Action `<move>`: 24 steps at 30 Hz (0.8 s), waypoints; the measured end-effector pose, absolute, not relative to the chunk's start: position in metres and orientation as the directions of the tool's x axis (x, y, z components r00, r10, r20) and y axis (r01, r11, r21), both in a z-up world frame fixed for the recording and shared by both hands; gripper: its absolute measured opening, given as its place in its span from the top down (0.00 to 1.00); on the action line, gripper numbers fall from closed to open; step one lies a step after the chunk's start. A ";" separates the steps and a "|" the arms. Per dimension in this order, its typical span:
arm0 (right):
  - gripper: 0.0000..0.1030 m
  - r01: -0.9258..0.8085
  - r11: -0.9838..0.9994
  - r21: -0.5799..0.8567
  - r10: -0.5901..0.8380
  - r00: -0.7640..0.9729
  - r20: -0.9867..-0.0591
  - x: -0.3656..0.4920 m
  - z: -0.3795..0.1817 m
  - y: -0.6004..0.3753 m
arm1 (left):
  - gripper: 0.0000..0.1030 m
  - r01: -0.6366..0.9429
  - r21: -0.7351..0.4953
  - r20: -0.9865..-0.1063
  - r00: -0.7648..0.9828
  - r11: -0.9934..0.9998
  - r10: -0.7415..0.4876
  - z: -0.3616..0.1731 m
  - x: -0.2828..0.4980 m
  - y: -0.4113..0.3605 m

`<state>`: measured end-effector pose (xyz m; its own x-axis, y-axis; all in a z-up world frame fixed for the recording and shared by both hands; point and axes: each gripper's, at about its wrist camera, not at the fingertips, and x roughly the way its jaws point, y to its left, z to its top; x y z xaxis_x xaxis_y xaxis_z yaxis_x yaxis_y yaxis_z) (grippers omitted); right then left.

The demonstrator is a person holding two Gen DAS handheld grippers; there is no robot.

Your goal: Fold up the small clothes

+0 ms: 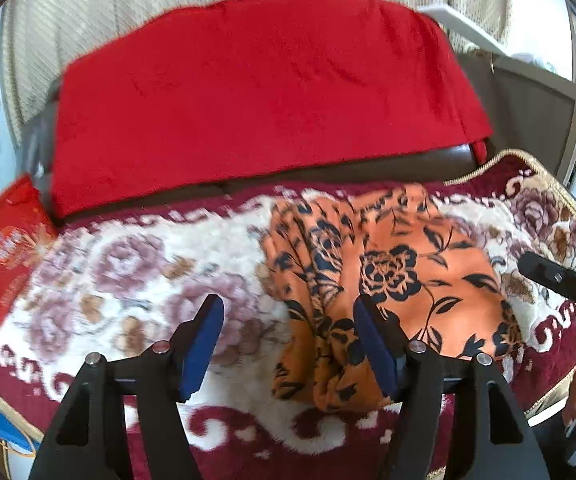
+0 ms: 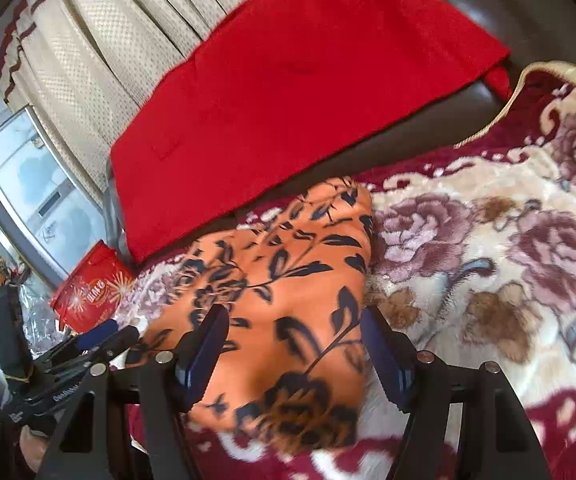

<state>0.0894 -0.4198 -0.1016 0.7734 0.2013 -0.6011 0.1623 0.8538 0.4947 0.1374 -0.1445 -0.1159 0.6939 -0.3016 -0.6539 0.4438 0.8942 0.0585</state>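
In the left wrist view, a red packet (image 1: 3, 248) lies at far left and a red cloth (image 1: 255, 92) drapes the sofa back above. The floral blanket (image 1: 127, 272) carries the crumpled orange floral garment (image 1: 400, 280), right of centre. Left gripper (image 1: 288, 340) spread wide; right gripper (image 2: 294, 344) likewise, over the garment.

In front of me a plush floral blanket (image 1: 135, 264) in cream and maroon covers the seat. A red cloth (image 1: 255, 92) drapes the dark sofa back (image 1: 328, 162) behind it. Cream curtains (image 2: 99, 60) hang beyond, daylight coming through a window (image 2: 35, 184). A red packet (image 2: 91, 292) lies at the blanket's edge.
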 end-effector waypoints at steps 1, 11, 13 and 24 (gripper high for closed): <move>0.30 0.156 0.860 0.487 0.192 0.784 -0.590 0.086 -0.095 -0.413 | 0.32 0.435 0.070 -0.636 0.713 0.898 -0.296 -0.105 0.131 -0.141; 0.30 0.123 0.897 0.424 0.115 0.862 -0.494 0.030 -0.015 -0.369 | 0.15 0.398 0.098 -0.496 0.814 0.912 -0.302 -0.038 0.082 -0.120; 0.29 0.119 0.906 0.407 0.098 0.875 -0.473 0.020 0.003 -0.363 | 0.11 0.384 0.103 -0.475 0.829 0.918 -0.294 -0.024 0.073 -0.116; 0.27 0.092 0.955 0.281 0.030 0.915 -0.401 -0.022 0.073 -0.323 | 0.00 0.239 0.133 -0.366 0.914 0.962 -0.176 0.023 0.030 -0.096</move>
